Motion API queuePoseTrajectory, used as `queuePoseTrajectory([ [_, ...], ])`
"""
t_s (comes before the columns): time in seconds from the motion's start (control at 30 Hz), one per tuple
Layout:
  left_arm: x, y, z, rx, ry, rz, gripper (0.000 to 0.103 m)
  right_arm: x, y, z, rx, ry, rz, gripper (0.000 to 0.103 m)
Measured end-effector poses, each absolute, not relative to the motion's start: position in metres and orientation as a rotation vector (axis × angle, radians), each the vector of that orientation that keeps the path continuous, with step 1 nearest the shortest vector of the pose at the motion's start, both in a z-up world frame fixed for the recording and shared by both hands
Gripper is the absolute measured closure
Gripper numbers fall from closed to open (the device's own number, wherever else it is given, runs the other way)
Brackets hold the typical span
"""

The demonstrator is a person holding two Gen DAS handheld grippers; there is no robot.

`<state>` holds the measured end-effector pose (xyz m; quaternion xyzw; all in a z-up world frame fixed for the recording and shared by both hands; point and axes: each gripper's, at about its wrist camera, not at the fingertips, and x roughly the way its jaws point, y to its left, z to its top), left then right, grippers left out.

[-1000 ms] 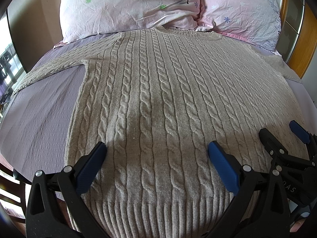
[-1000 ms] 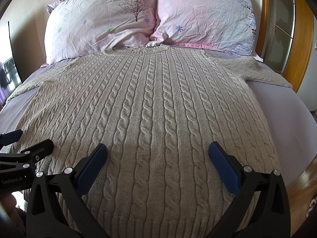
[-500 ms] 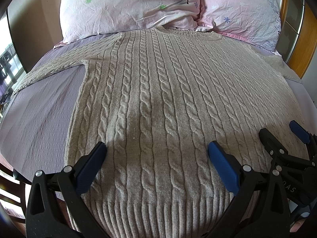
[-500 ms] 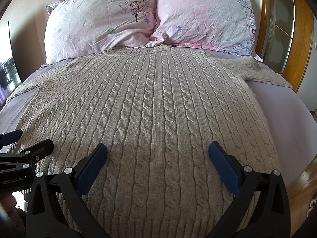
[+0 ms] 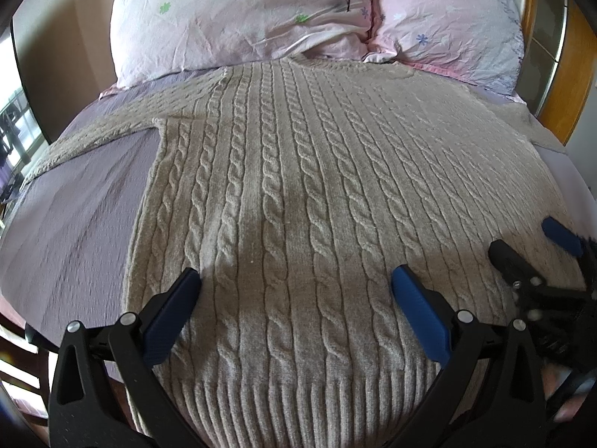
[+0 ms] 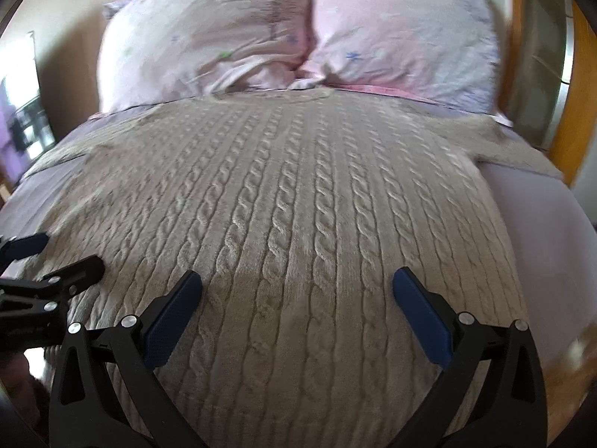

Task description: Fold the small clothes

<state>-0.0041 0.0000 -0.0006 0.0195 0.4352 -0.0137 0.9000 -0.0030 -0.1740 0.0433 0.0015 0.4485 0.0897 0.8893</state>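
A beige cable-knit sweater (image 5: 317, 194) lies flat on the bed, collar toward the pillows, ribbed hem nearest me; it also fills the right wrist view (image 6: 298, 224). Its sleeves spread out to the left (image 5: 93, 138) and right (image 6: 511, 145). My left gripper (image 5: 294, 283) is open and empty above the hem's left half. My right gripper (image 6: 296, 283) is open and empty above the hem's right half. The right gripper shows at the right edge of the left wrist view (image 5: 530, 246); the left gripper shows at the left edge of the right wrist view (image 6: 63, 255).
A lilac bedsheet (image 5: 74, 216) covers the bed. Two pink floral pillows (image 5: 242, 15) (image 5: 447, 22) lean at the head. A wooden headboard frame (image 5: 571, 74) stands at the right. The bed's right edge (image 6: 559, 261) drops off beside the sweater.
The right gripper has started to move: its view is now blurred and sits lower and further forward over the sweater. The left gripper has barely moved. Both jaws stay open.
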Motion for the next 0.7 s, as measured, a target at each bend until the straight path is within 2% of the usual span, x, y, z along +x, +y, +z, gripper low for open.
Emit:
queuePoseTrajectory([
  [0.13,-0.008,0.000,0.002,0.056,0.870,-0.060,0.002,0.017,-0.233,0.071,0.201,0.867,0.197,0.001],
  [0.27,0.000,0.008,0.007,0.033,0.832,-0.116,0.002,0.061,-0.350,0.096,0.410,0.774,-0.066,0.001],
  [0.33,0.005,0.014,0.017,0.018,0.776,-0.155,0.002,0.084,-0.401,0.094,0.506,0.775,-0.185,0.015],
  [0.4,0.008,0.021,0.027,-0.008,0.713,-0.199,0.002,0.111,-0.458,0.083,0.614,0.795,-0.318,0.033],
  [0.47,0.013,0.029,0.037,-0.029,0.647,-0.204,0.002,0.137,-0.503,0.070,0.695,0.807,-0.415,0.045],
  [0.57,0.026,0.046,0.048,-0.036,0.602,-0.144,0.002,0.167,-0.548,0.048,0.747,0.837,-0.538,0.056],
  [0.7,0.045,0.087,0.054,-0.130,0.601,-0.072,0.002,0.183,-0.584,0.018,0.877,0.864,-0.638,0.061],
])
